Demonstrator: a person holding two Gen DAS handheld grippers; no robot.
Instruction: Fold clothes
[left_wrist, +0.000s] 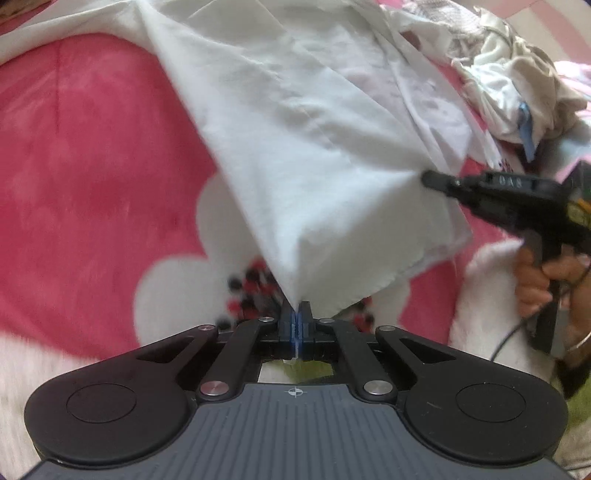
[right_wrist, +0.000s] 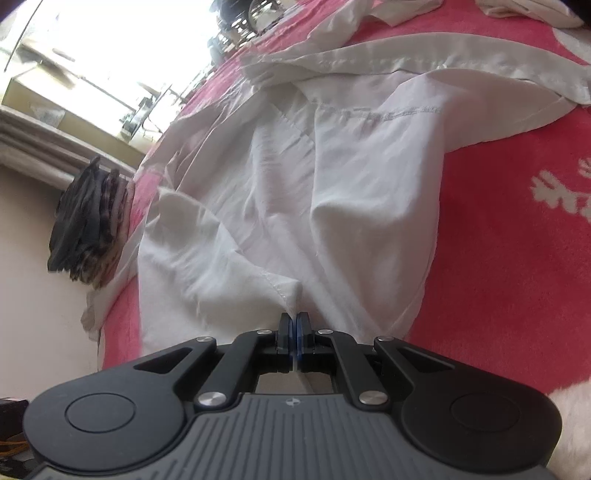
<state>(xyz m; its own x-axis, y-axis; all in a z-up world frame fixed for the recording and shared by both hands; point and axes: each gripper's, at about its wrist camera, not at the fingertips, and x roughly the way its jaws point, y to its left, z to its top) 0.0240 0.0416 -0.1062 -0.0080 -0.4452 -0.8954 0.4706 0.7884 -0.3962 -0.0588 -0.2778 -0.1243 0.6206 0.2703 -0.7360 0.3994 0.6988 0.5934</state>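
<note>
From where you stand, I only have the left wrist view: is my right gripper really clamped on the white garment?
Observer: Yes. In the right wrist view the right gripper is shut on a hemmed edge of the white garment.
Operator: Anything left of the garment I can't see?
Observer: A dark stack of folded clothes sits at the blanket's edge.
Operator: Is the rest of the garment lifted?
Observer: No, beyond the grip it lies spread on the pink blanket.
</note>
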